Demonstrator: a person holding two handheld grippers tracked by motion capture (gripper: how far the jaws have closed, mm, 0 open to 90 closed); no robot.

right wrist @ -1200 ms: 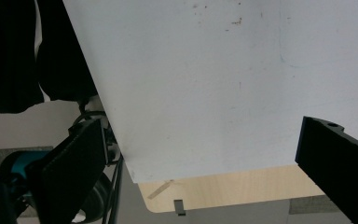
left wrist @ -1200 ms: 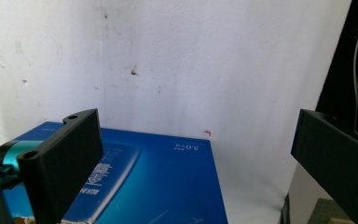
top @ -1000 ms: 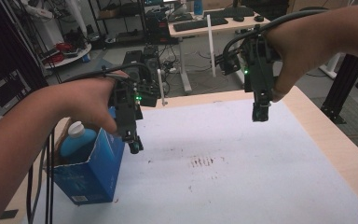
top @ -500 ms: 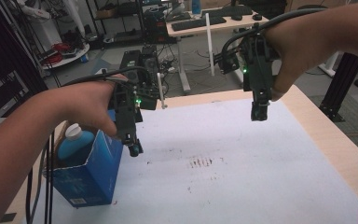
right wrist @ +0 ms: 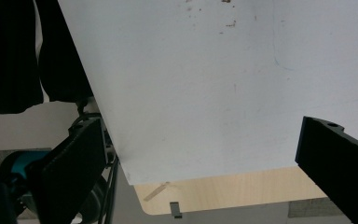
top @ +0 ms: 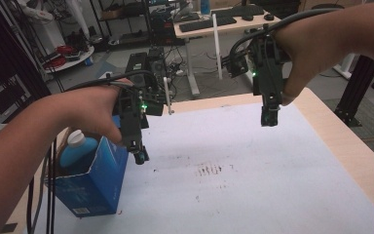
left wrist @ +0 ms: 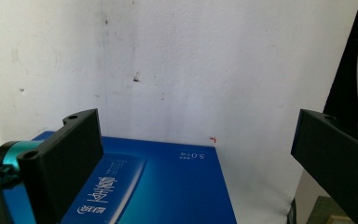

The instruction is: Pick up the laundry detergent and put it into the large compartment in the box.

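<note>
item: blue carton point(top: 95, 183) at the near left corner of the white-covered desk point(top: 272, 195), upright, top open, with a blue bottle point(top: 78, 148) with a white cap standing inside it; i judge the work barely begun, as nothing is gripped and the carton looks untouched. my left tongs point(top: 140, 157) hover just above the carton's right edge with jaws spread wide and released, my right tongs point(top: 269, 118) hang well apart over the far side of the desk, likewise spread and empty. markings: the left gripper view shows white chinese characters on the carton point(left wrist: 168, 186) and small print i read as "5.0", the rest too small to tell.
</note>
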